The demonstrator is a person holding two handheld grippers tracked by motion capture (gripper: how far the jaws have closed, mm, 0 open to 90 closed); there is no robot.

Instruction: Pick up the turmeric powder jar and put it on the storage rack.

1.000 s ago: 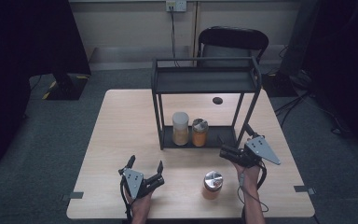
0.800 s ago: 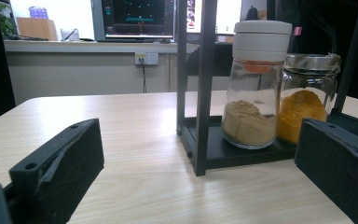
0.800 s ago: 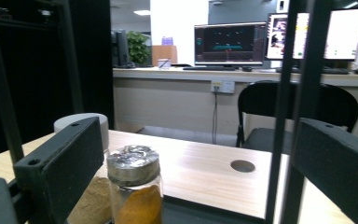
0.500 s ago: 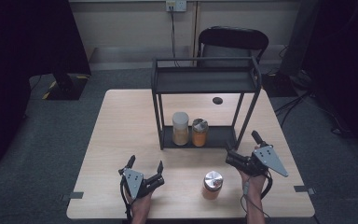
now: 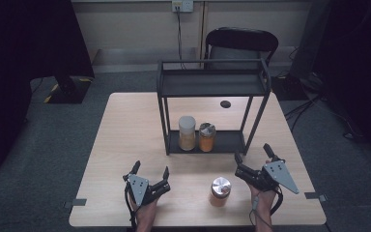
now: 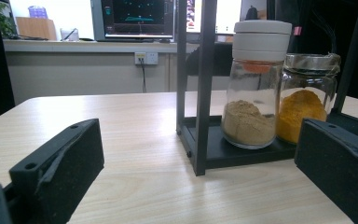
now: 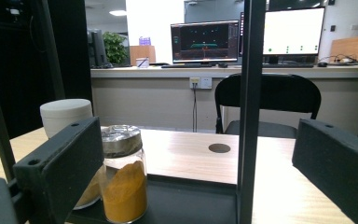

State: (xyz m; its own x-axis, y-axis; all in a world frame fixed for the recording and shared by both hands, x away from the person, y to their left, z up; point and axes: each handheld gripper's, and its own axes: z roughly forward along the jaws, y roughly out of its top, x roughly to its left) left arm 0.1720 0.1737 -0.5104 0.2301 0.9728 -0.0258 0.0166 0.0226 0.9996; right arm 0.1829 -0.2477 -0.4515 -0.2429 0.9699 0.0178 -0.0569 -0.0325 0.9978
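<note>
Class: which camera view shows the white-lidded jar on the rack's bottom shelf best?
The left gripper view: the white-lidded jar stands close and whole, tan powder visible. The high view shows it small from above. In the right gripper view it is mostly hidden behind a jaw.

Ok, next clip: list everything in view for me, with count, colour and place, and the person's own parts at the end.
table: one, light wood, centre of the high view.
rack: one, black metal, two shelves, on the table's far half.
white-lidded jar: one, clear with tan powder, lower shelf, left.
metal-lidded jar: one, clear with orange powder, lower shelf, beside the first.
loose jar: one, orange contents, silver lid, on the table between the grippers.
chair: one, black, behind the table.
wall socket: one, white, back wall.
left gripper: black, jaws open, near edge.
right gripper: black, jaws open, right of the loose jar.
</note>
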